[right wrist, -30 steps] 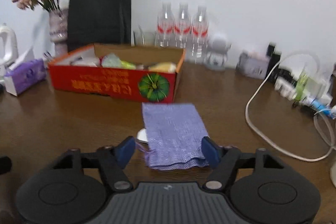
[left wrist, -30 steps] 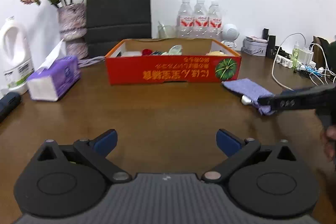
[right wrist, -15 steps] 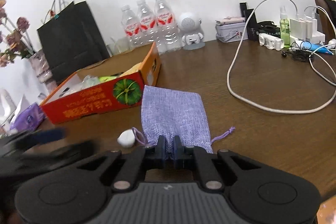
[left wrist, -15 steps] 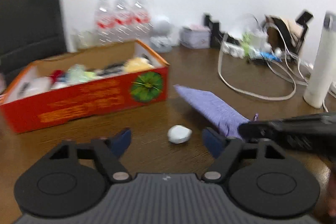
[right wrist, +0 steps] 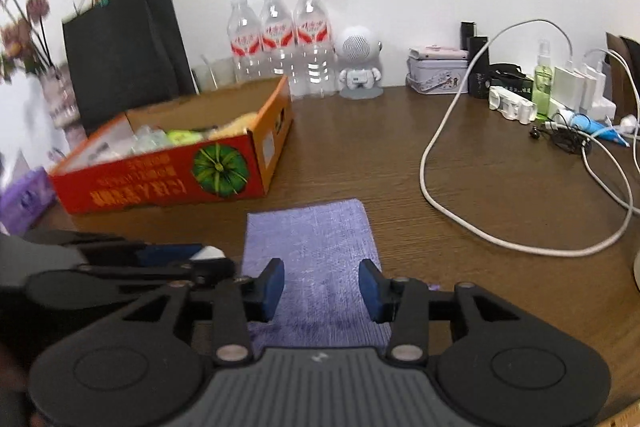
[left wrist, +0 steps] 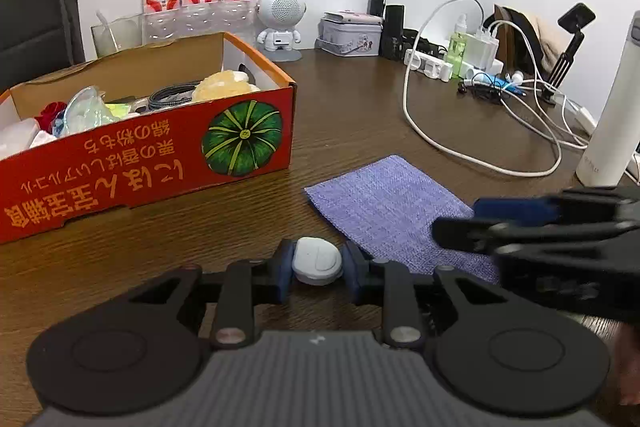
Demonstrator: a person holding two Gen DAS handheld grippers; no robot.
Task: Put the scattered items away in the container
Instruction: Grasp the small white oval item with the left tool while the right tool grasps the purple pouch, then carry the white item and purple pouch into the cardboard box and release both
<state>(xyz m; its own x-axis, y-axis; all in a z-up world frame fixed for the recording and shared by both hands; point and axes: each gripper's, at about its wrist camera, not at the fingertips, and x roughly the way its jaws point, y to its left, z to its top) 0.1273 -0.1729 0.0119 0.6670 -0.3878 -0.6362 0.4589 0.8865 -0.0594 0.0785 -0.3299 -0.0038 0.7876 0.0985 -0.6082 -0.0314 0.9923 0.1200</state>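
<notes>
The left gripper (left wrist: pixel 317 263) is clamped on the white case (left wrist: pixel 317 261) low at the table, with the box (left wrist: pixel 160 143) ahead to its left, while the right gripper (right wrist: pixel 321 289), jaws apart, straddles the pouch (right wrist: pixel 310 251).

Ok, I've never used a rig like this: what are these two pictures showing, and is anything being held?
A person holds two handheld grippers, each with a camera looking along its fingers. In the left wrist view, the left gripper is shut on a small white case on the wooden table. In the right wrist view, the right gripper is open over a purple cloth pouch. The red cardboard box, already holding items, is the container.
</notes>
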